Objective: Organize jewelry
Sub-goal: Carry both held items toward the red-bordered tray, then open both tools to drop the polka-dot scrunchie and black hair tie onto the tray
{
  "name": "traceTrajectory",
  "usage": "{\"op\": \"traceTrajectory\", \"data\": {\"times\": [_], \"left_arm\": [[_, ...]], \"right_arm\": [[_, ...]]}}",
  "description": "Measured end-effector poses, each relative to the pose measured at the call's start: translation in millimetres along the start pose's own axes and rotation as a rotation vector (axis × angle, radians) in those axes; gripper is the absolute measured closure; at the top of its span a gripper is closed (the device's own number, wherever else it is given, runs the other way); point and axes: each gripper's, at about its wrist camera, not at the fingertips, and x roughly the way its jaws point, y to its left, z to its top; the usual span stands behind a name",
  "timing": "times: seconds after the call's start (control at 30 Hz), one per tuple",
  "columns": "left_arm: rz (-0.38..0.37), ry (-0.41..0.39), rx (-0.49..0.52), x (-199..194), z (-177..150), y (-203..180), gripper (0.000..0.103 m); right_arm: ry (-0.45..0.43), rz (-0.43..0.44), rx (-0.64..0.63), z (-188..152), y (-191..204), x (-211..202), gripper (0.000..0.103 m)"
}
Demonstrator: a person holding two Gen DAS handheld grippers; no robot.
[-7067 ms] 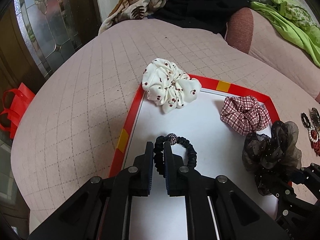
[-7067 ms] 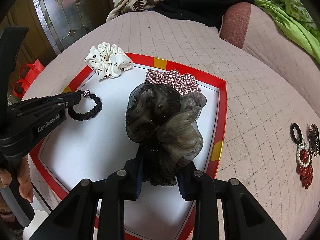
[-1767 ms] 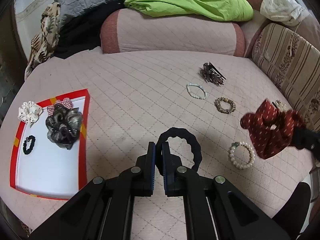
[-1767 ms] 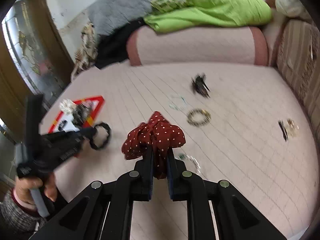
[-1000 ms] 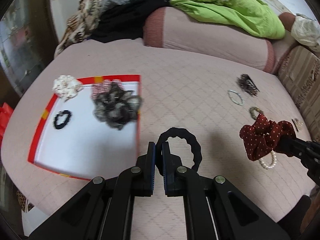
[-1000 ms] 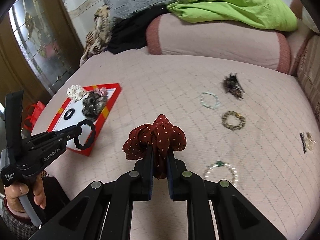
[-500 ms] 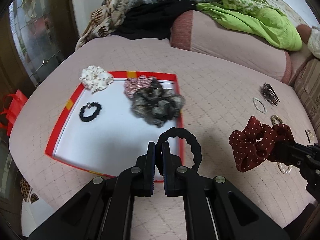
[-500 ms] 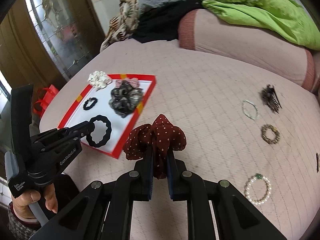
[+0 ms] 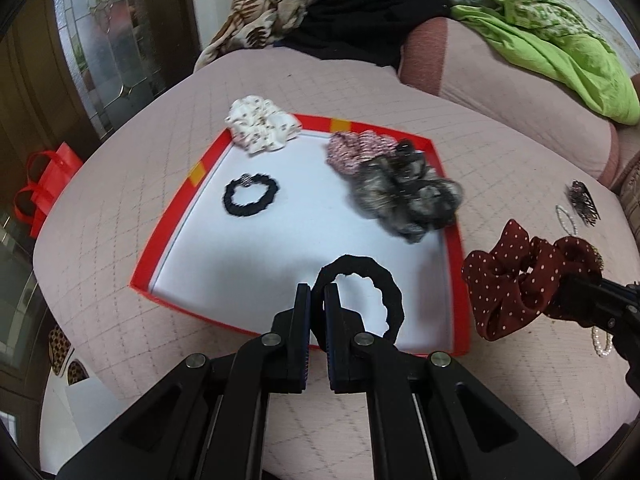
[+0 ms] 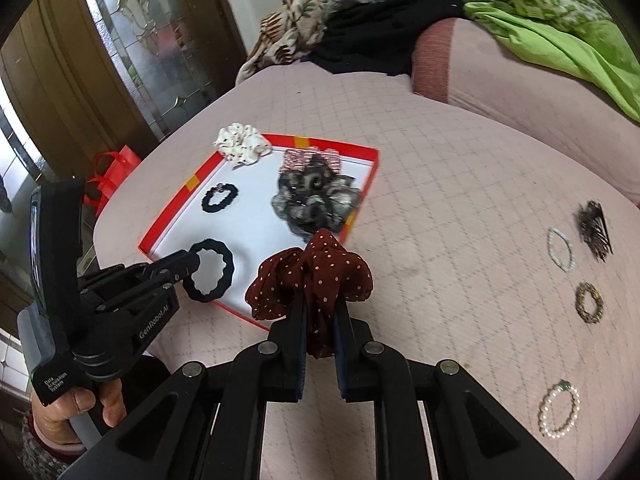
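A plain black hair tie point(image 9: 360, 292) sits low in the middle of the left wrist view, pinched at its left edge by the left gripper point(image 9: 318, 304), whose jaws are nearly closed on it; its loop hangs over the near edge of the red-rimmed tray point(image 9: 180, 204). In the right wrist view a dark red polka-dot scrunchie point(image 10: 316, 276) is clamped in the centre of the frame by the right gripper point(image 10: 320, 320), jaws pressed tight on the fabric, just off the tray's near right corner. On the white floor of the tray lie a small black beaded hair tie point(image 9: 250, 194) at left, a white spotted scrunchie point(image 9: 262, 124) at the upper left corner, and a red checked scrunchie point(image 9: 352, 148) touching a sheer grey-black scrunchie point(image 9: 408, 200) at upper right. On the pink quilted cover point(image 10: 460, 208), at the right of the frame, rest a pale bead bracelet point(image 10: 559, 249), a dark hair claw point(image 10: 594, 230), a gold-brown bracelet point(image 10: 589, 302) and a pearl bracelet point(image 10: 559, 410).
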Motion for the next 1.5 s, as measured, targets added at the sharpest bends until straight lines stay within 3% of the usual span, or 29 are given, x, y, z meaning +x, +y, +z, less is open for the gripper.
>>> {"op": "traceTrajectory", "data": {"times": [0.33, 0.7, 1.07, 1.47, 1.5], "left_arm": [[0.040, 0.022, -0.028, 16.6, 6.8, 37.4, 0.097], [0.058, 0.026, -0.026, 38.5, 41.7, 74.7, 0.097], [0.105, 0.113, -0.002, 79.7, 35.7, 78.2, 0.097], [0.120, 0.099, -0.027, 75.8, 35.8, 83.6, 0.095], [0.120, 0.099, -0.032, 74.1, 35.9, 84.1, 0.095]], "right_arm": [[0.012, 0.034, -0.017, 16.1, 21.5, 26.3, 0.090], [0.012, 0.088, 0.012, 32.5, 33.1, 63.7, 0.090], [0.103, 0.078, -0.019, 12.8, 40.3, 101.9, 0.089], [0.127, 0.061, -0.072, -1.3, 52.8, 112.9, 0.086], [0.123, 0.061, -0.077, -1.6, 53.2, 111.2, 0.080]]}}
